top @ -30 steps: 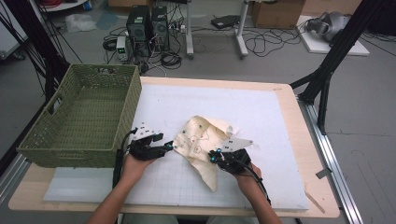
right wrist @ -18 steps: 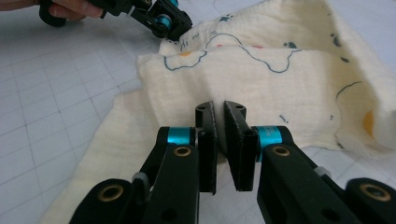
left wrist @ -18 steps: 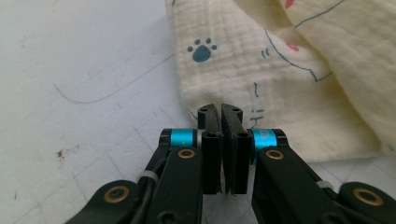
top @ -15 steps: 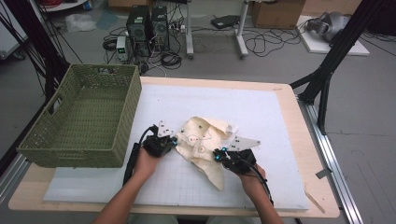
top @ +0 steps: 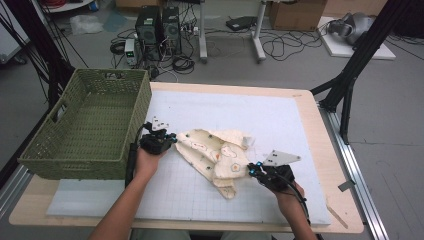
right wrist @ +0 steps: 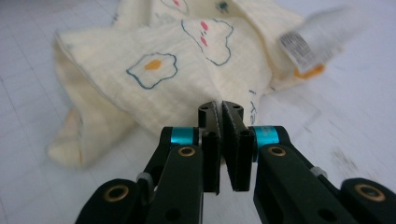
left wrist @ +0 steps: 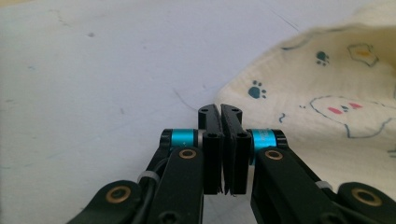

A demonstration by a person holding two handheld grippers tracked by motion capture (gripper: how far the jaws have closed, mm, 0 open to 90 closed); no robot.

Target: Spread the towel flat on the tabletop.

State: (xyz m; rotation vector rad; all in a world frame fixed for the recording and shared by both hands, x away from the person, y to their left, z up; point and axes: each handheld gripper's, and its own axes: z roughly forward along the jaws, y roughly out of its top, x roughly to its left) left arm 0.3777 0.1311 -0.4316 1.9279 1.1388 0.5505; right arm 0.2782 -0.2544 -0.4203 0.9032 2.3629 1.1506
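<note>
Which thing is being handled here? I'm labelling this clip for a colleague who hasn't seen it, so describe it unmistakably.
On the white mat covering the wooden table, right of the green wicker basket, lies a crumpled cream cloth between the two grippers. It is the mat's one soft item, printed with fried eggs, clouds and paw prints.

There is one cream cotton cloth printed with fried eggs, clouds and paw marks [top: 215, 155], and it carries one white sewn-in label [right wrist: 306, 44]. One green woven basket with handle holes [top: 87, 131] stands on one white gridded mat [top: 280, 120], which covers one light wooden table [top: 305, 95]. Two black two-jaw grippers are there: the left gripper [top: 172, 140] and the right gripper [top: 250, 171].
</note>
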